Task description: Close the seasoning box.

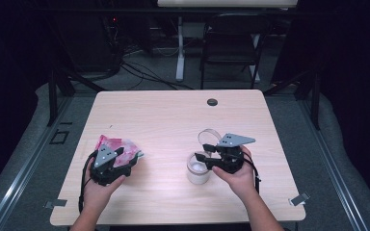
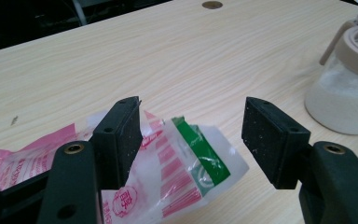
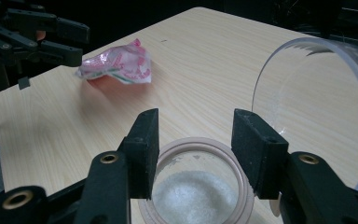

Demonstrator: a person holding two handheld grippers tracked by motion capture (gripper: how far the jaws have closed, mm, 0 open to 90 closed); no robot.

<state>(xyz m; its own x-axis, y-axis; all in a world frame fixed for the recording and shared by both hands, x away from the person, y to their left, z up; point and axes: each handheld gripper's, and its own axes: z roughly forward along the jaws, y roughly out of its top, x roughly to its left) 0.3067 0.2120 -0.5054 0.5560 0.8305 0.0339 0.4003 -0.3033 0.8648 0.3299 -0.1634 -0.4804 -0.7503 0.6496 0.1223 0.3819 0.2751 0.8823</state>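
Toward the left edge of the table [image 1: 173,103] lies a crumpled pink-and-white plastic packet [image 1: 120,147], and the left gripper [image 2: 191,135] hovers over it with its jaws spread — the packet's green-striped end sits between them, touching one pad at most. To grip well, lower the jaws so both pads bracket the gathered film, not a loose flap, then close squarely. Near the right front, the right gripper [image 3: 193,140] hangs over the open jar [image 3: 196,186] of white granules, jaws apart and holding nothing; the clear hinged lid [image 3: 317,102] stands tipped back just beside it. Keep that hand from knocking the lid — the packet must reach the mouth unobstructed.
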